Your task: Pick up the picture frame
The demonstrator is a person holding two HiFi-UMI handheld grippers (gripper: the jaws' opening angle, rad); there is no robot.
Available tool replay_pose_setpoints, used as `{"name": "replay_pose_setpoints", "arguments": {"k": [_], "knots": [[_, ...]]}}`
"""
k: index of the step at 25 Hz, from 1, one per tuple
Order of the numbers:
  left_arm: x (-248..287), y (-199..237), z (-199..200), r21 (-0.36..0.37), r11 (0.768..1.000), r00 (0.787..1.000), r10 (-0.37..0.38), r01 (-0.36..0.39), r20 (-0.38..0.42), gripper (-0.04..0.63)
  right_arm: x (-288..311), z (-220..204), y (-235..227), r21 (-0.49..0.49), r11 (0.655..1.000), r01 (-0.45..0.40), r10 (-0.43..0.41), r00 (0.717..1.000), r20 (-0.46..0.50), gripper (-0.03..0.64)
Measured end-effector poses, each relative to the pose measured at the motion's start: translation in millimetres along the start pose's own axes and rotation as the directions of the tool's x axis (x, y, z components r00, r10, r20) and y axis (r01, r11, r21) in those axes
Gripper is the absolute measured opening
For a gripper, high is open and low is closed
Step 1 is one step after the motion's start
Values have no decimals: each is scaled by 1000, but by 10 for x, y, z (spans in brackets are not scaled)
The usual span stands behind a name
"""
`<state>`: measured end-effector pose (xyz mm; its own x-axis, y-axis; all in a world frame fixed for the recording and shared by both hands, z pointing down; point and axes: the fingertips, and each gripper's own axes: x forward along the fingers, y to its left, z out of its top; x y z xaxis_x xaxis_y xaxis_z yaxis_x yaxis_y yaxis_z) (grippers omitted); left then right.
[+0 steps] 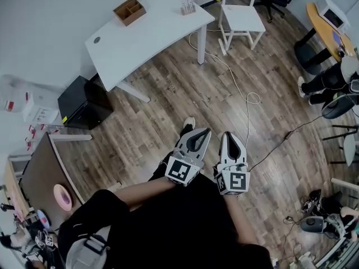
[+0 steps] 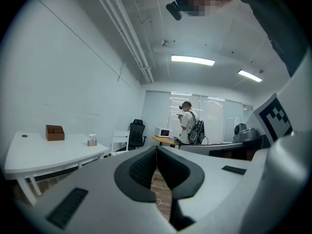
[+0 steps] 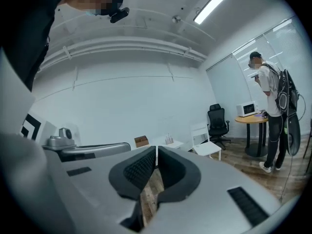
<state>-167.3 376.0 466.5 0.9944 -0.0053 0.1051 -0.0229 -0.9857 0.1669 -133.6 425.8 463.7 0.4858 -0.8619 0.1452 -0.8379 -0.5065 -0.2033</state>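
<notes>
No picture frame shows in any view. My left gripper (image 1: 198, 133) is held close in front of the person's body, over the wood floor, its jaws shut with nothing between them. My right gripper (image 1: 229, 135) hangs beside it, a hand's width to the right, shut and empty too. In the left gripper view the dark pads (image 2: 146, 167) meet at a thin line, pointing across the room toward a white table (image 2: 44, 152). The right gripper view shows the same closed pads (image 3: 140, 168) aimed at that table (image 3: 176, 144).
A white table (image 1: 151, 35) stands far ahead with a wooden organiser box (image 1: 129, 10) and a small rack of bottles (image 1: 188, 6). A white chair (image 1: 240, 17) is at its right, a black cabinet (image 1: 83, 102) at its left. A cable (image 1: 247, 102) trails over the floor. Another person (image 2: 187, 122) stands by a round table.
</notes>
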Motion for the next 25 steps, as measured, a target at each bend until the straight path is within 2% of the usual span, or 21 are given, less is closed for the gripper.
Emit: {"name": "replay_pose_setpoints", "arguments": {"k": [2,5,10,12,17,20,25], "knots": [[267,215,42,-21,1000,1000,-10,10,-7,15,342,45,-61,-25,1000,-8,7,1000,-20,35],[673,649,178,0,1000,999,-20,20,-29,15,941,140,-123,-50,999,-19,16,998,-59,35],[1137,1491,373,-15,999,999,42,-43,-30,15,1810,219,-170,-68,995,-68,60,991,-117,35],[1260,1814,493,-17,998,997,64,-65,-42,15,2132,280,-148,-61,994,-87,78,988,-131,35],[1484,2454,595,-89,992,995,95,-94,5,15,2828,455,-78,-78,991,-106,95,986,-138,35],[1585,2752,729,-86,989,993,119,-117,23,15,3121,550,-105,-63,994,-91,81,987,-140,35],[1697,3123,876,-69,988,989,139,-135,48,15,3487,773,-148,-106,992,-66,55,993,-103,35]]}}
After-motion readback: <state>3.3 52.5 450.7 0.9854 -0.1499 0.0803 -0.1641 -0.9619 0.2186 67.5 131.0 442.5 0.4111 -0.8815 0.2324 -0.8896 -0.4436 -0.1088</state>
